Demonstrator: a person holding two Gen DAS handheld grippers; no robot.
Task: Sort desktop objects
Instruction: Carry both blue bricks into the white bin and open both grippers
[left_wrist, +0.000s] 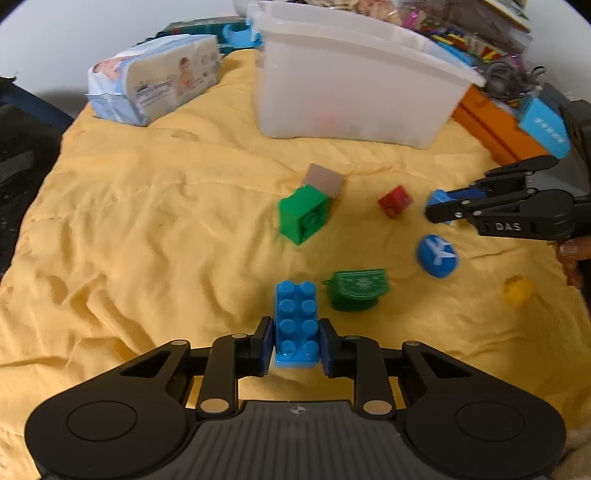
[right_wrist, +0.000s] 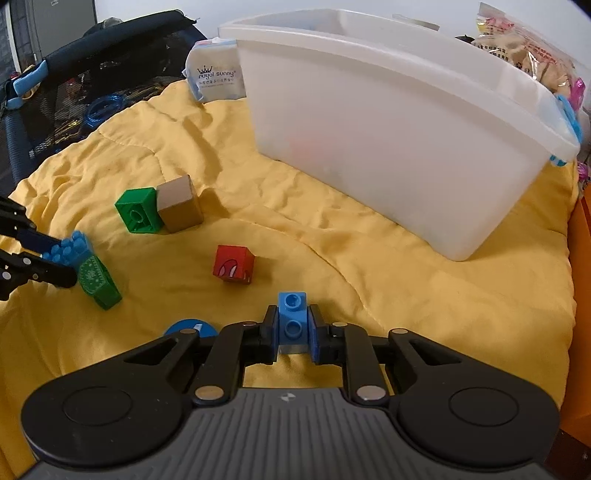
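A long blue studded brick (left_wrist: 296, 325) is pinched between the pads of the left gripper (left_wrist: 295, 345), low over the yellow quilt (left_wrist: 147, 240). A small blue block (right_wrist: 292, 319) is clamped in the right gripper (right_wrist: 293, 332), whose pads are pressed against its sides.

Only in the left wrist view are a yellow brick (left_wrist: 518, 291) at the right edge, an orange box (left_wrist: 495, 129) beyond the quilt and the whole face of the blue round disc (left_wrist: 437, 256) with its white mark seen; in the right wrist view that disc is largely hidden behind the gripper's linkage.

The painted face of the red cube (right_wrist: 233, 264) and all of the brown cube (right_wrist: 180, 204), touching the green brick (right_wrist: 138, 216), are shown clearly only in the right wrist view. The green patterned piece (left_wrist: 357, 290) is seen just beside the long brick. The white bin (right_wrist: 399, 147) stands at the quilt's far side, a wipes pack (left_wrist: 155, 83) to its left.
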